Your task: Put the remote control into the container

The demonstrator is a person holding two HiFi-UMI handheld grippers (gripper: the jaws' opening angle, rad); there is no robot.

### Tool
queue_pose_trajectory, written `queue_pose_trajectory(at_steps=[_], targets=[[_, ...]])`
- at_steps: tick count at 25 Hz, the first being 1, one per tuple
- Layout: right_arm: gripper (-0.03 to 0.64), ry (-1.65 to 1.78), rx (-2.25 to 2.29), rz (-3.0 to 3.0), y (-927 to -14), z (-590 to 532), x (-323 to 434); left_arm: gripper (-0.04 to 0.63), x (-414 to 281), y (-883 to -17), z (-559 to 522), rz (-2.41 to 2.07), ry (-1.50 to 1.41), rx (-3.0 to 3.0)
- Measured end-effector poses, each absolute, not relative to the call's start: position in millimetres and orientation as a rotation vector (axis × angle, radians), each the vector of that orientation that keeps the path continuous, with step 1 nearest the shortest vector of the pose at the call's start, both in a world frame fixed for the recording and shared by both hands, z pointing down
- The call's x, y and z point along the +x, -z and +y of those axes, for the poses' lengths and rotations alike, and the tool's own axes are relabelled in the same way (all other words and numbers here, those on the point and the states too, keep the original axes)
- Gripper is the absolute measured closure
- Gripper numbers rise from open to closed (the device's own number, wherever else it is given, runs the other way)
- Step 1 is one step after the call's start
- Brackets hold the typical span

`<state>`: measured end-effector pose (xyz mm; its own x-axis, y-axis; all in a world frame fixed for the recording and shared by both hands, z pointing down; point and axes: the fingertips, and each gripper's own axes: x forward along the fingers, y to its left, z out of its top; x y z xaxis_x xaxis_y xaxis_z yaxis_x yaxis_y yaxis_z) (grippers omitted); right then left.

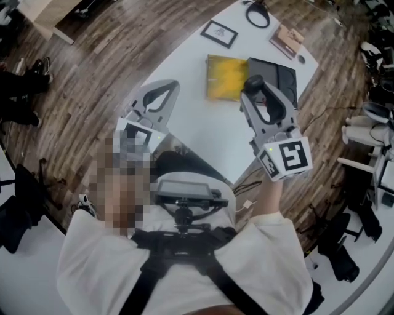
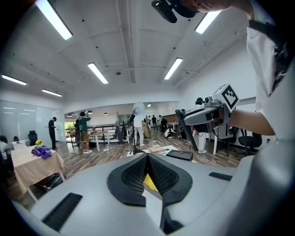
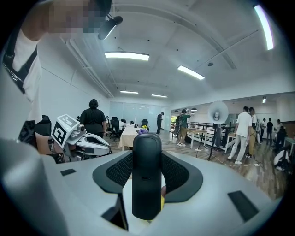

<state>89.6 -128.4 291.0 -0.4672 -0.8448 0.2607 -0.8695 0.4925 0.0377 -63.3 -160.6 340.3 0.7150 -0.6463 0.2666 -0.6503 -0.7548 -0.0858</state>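
My right gripper (image 1: 255,87) is raised over the white table (image 1: 203,129) and shut on a black remote control (image 1: 253,82). In the right gripper view the remote (image 3: 146,175) stands up between the dark pads (image 3: 179,173) and hides the gap. Just beyond the gripper tip on the table lie a yellow square item (image 1: 226,77) and a dark flat container (image 1: 278,77). Held at the table's left edge, my left gripper (image 1: 165,89) is shut with nothing in it; its pads (image 2: 131,177) meet. It also shows in the right gripper view, as the left gripper (image 3: 80,138).
At the table's far end lie a framed picture (image 1: 219,33), a black ring-shaped item (image 1: 257,15) and a brown booklet (image 1: 287,40). Wooden floor surrounds the table. Office chairs and gear stand at the right (image 1: 369,117). People stand far off in the room (image 3: 243,133).
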Motion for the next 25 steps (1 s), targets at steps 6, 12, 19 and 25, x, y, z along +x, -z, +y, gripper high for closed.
queue_pose_trajectory(at_steps=[6,12,19,25], targets=[[0.420,-0.162,1.449,-2.494,-312.2,-145.1,106.4,0.584,-58.3,-358.0,-166.0,-1.121,-0.470,2.867],[0.420,-0.167,1.421,-2.458,-334.8,-164.1,117.1,0.584,-56.3,-366.8,-169.9,-1.130,-0.487,2.847],[0.420,-0.189,1.369,-2.404,-364.2,-185.1,122.7,0.584,-51.6,-383.3,-173.2,-1.143,-0.518,2.800],[0.420,-0.239,1.329,-2.377,-397.4,-198.5,119.5,0.584,-53.2,-399.7,-173.8,-1.113,-0.548,2.775]])
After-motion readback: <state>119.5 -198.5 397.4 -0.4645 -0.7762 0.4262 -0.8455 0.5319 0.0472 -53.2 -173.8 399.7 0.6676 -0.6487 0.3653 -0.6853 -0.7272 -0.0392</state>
